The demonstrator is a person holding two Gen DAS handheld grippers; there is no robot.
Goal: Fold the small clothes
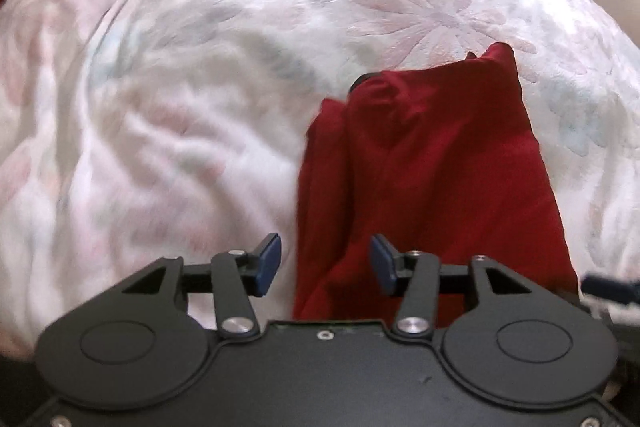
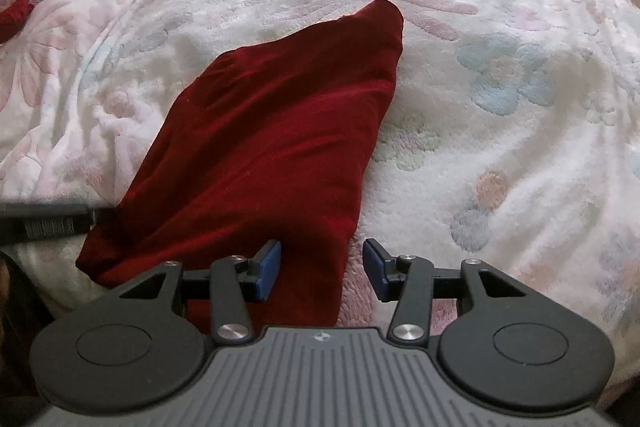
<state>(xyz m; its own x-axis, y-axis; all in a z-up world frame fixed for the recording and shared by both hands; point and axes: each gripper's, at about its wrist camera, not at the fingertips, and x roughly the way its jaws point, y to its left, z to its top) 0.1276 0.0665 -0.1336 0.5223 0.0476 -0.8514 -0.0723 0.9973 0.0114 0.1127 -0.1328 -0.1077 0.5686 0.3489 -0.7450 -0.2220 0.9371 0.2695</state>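
Both the left gripper (image 1: 326,265) and right gripper (image 2: 322,269) are hovering with jaws open, empty, over the folded red garment (image 2: 264,147) on the bed (image 2: 500,75); next likely regripping its near edge for another fold.

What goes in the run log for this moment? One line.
task: fold small clothes | red garment: lying on blanket | left gripper: open, empty | right gripper: open, over garment's near edge

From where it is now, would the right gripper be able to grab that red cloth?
Probably yes. The right gripper is open right at the near edge of the red cloth, which lies flat on the blanket. Nothing lies between them, and the left gripper is off to the other side.
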